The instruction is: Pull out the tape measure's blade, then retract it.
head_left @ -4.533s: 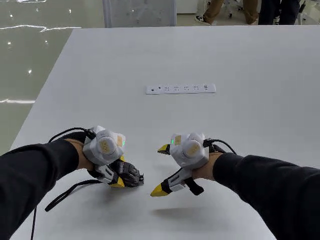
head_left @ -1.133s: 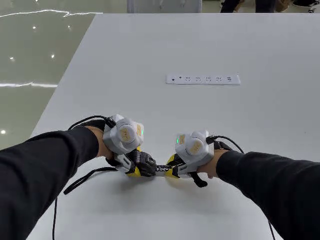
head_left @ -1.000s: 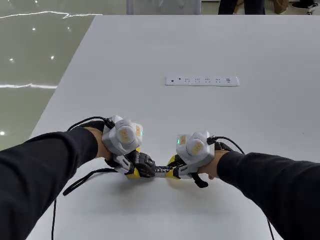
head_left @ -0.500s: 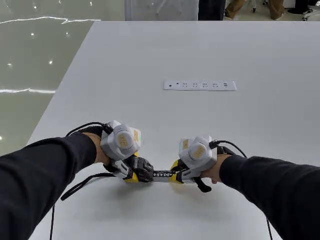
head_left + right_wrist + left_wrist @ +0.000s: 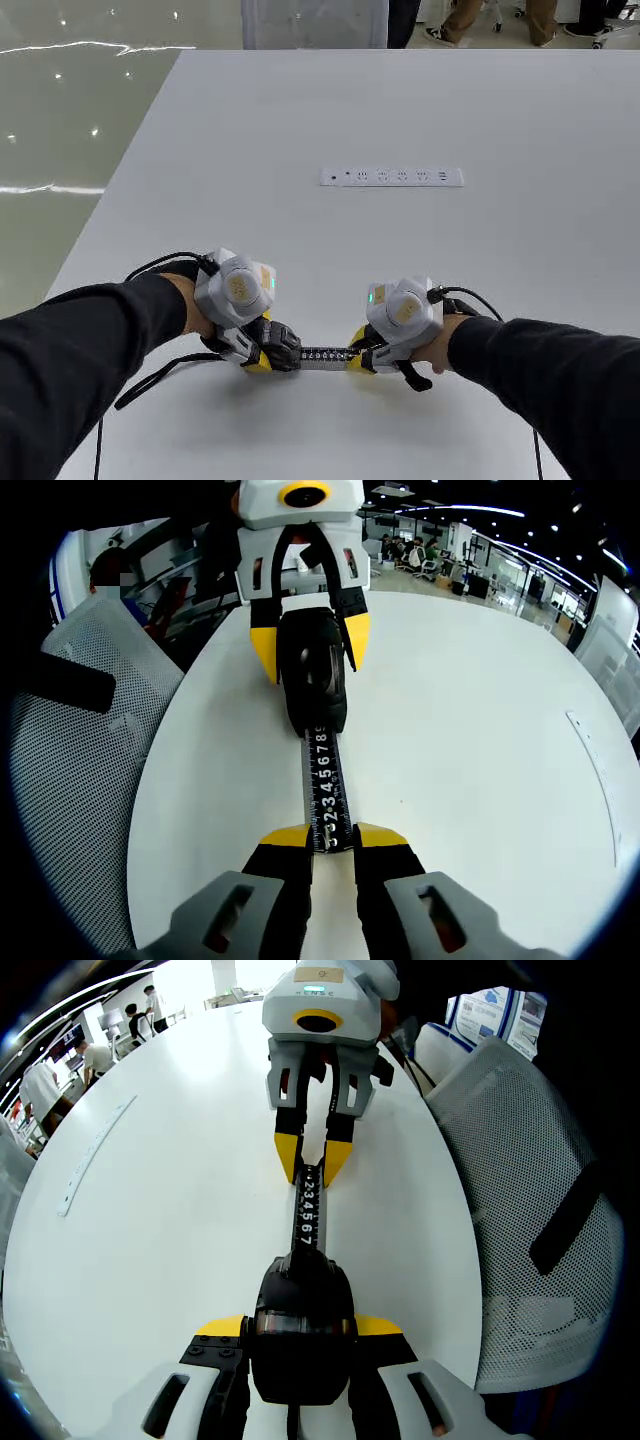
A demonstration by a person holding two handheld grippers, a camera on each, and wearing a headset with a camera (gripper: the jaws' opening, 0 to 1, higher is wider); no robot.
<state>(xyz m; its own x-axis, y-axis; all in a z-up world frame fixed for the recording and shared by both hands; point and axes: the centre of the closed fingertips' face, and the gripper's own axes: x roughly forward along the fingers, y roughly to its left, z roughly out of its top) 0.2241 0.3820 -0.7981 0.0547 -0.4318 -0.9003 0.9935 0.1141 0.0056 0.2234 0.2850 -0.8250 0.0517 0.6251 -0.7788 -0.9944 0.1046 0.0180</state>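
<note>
Left gripper (image 5: 300, 1328): your jaws are clamped on either side of the black tape measure case (image 5: 312, 670), which sits on the white table (image 5: 420, 110) near the edge closest to you. Right gripper (image 5: 330, 837): your jaws are pinched together on the free end of the blade (image 5: 308, 1215). Blade: extended a short way out of the case, running straight between your two grippers, which face each other, printed numerals up. Power strip (image 5: 392, 177): white, lying farther out on the table, well apart from both grippers.
</note>
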